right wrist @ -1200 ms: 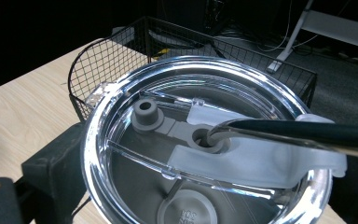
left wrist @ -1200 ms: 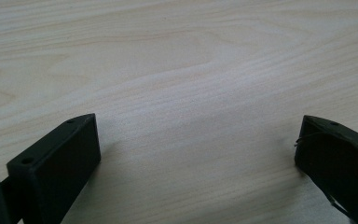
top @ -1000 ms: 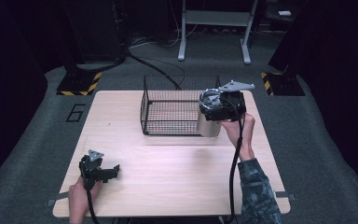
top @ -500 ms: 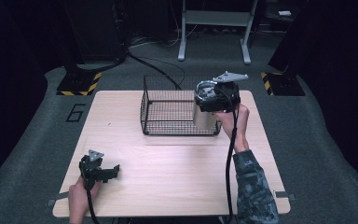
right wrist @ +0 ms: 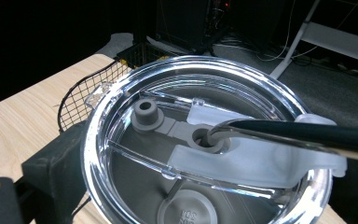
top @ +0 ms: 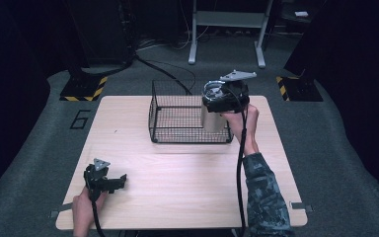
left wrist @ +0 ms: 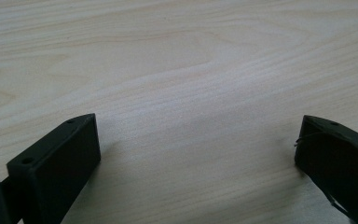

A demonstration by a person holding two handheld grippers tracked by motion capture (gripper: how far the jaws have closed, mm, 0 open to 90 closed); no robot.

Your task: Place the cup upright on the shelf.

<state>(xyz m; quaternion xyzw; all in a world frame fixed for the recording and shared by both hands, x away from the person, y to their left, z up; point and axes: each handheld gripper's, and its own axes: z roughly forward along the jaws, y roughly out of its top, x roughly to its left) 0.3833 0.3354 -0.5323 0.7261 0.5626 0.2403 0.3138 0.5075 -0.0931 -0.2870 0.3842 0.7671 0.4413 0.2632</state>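
A steel tumbler (top: 212,118) with a clear lid (right wrist: 191,135) hangs at the right end of a black wire basket (top: 177,121). My right gripper (top: 218,101) is shut on the tumbler just below its rim. In the right gripper view one black jaw presses the tumbler's left side, and a dark straw (right wrist: 303,135) enters the lid's hole. I cannot tell whether the tumbler touches the basket floor. My left gripper (top: 121,180) rests open near the table's front left, with bare wood between its jaws (left wrist: 198,149).
The light wooden table (top: 177,192) has free room across its front and middle. The basket stands at the back centre. A metal stand's legs (top: 227,54) and yellow-black striped bases (top: 84,86) are on the grey floor beyond.
My right gripper has carried the tumbler left and a little farther away, from beside the basket's right wall to its right end. The left gripper has stayed still.
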